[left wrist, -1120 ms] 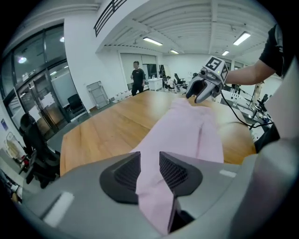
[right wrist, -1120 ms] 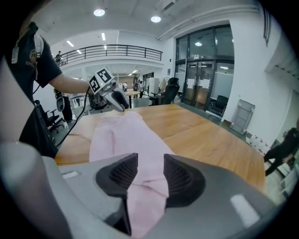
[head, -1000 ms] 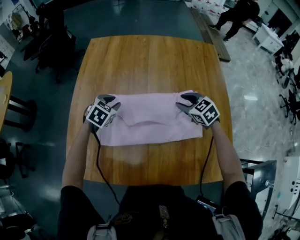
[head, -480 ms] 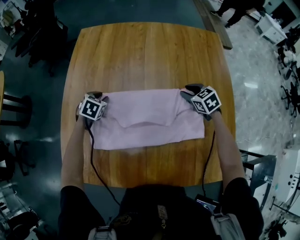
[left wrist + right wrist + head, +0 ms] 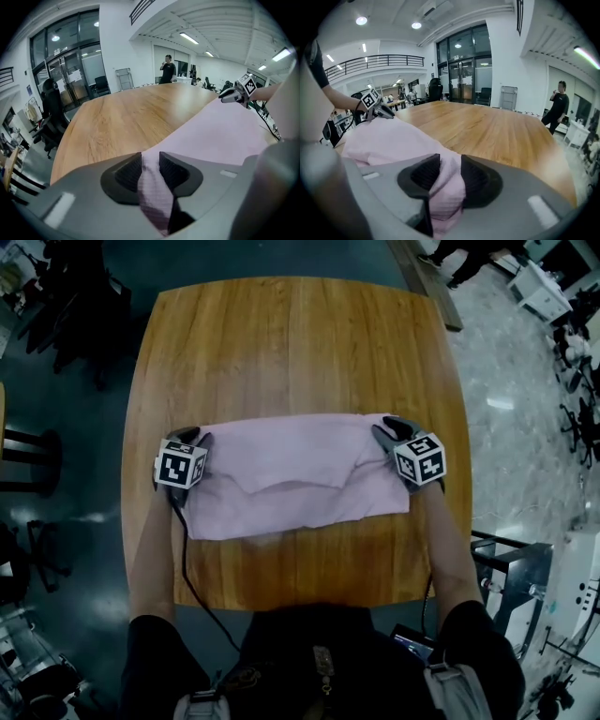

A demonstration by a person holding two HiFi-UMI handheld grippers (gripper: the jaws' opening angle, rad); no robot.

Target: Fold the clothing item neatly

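A pink garment lies folded in a wide band across the near half of the wooden table. My left gripper is shut on its far left corner, and the cloth runs pinched between the pads. My right gripper is shut on the far right corner, where a thick bunch of pink cloth fills the gap. Both pairs of jaws have just been closing, with cloth between them. The garment stretches from one gripper to the other, and a loose fold sags at its middle.
The table's far half is bare wood. Dark chairs stand off the table's left side. A person stands beyond the far end, on the tiled floor. A black cable trails from the left gripper toward me.
Both grippers have sunk toward the table and moved apart, drawing the garment's far edge wider and flatter. The right one went further out to the right.
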